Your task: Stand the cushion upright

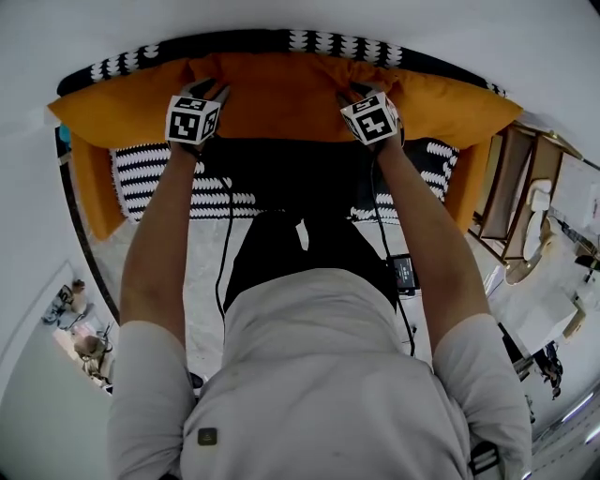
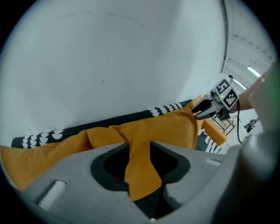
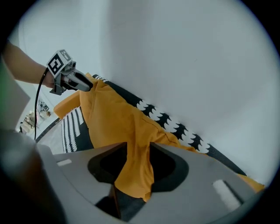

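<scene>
A long orange cushion (image 1: 281, 94) leans against the white wall (image 1: 281, 14) on a black-and-white patterned cover (image 1: 169, 178). My left gripper (image 1: 208, 89) is at its top edge on the left and my right gripper (image 1: 354, 94) on the right. In the left gripper view a fold of orange fabric (image 2: 140, 170) hangs loosely between my left gripper's (image 2: 140, 148) parted jaws. The right gripper view shows the same: a fold of fabric (image 3: 135, 170) lies slack between my right gripper's (image 3: 138, 151) parted jaws. Each gripper view also shows the other gripper's tips resting on the cushion.
The cushion's ends droop down at both sides (image 1: 94, 187). A wooden piece of furniture (image 1: 520, 206) stands to the right of the patterned cover. Cables run from the grippers down past the person's lap, where a small device (image 1: 405, 272) sits.
</scene>
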A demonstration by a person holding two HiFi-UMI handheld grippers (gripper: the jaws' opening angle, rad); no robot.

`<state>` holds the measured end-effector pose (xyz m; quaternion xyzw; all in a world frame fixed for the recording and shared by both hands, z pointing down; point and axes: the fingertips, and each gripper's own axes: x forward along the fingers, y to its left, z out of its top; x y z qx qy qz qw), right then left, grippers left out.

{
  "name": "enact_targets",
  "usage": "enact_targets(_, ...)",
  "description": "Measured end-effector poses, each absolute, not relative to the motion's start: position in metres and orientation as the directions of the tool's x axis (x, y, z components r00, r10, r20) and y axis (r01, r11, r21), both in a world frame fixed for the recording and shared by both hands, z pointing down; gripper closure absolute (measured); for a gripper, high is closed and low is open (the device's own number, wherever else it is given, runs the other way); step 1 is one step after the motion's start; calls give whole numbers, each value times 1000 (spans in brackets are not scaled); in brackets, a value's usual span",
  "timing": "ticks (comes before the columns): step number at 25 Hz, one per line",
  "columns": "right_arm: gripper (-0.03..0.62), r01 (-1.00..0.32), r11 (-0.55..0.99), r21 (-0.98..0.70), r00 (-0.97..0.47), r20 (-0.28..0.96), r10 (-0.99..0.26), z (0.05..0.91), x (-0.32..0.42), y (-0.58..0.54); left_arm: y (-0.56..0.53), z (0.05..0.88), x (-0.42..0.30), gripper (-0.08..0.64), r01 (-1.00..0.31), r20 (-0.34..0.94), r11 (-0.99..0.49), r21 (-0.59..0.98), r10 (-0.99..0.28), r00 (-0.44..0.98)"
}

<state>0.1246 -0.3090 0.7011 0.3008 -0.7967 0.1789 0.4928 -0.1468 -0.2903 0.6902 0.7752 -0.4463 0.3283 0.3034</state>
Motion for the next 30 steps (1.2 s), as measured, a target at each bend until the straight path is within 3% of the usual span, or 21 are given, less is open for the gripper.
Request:
enact_targets(12, 417, -715, 698, 43, -463, 719, -519, 550, 103, -281, -251, 556, -129, 402, -888, 608, -411, 209, -656, 447)
enact_targets(18, 496, -697, 715, 56, -545, 608, -578, 474, 99, -250, -229, 478, -111, 433, -883, 501, -419, 211, -729, 465)
enact_targets(23, 578, -696, 716, 53, -584, 538, -607, 416, 106, -203, -186, 418, -107, 532, -875, 429, -436, 209, -763, 483)
enact_targets(30, 583, -703, 707, 71, -619, 428, -659, 351, 96, -153, -148, 363, -101, 558, -863, 352, -477, 167, -789, 504)
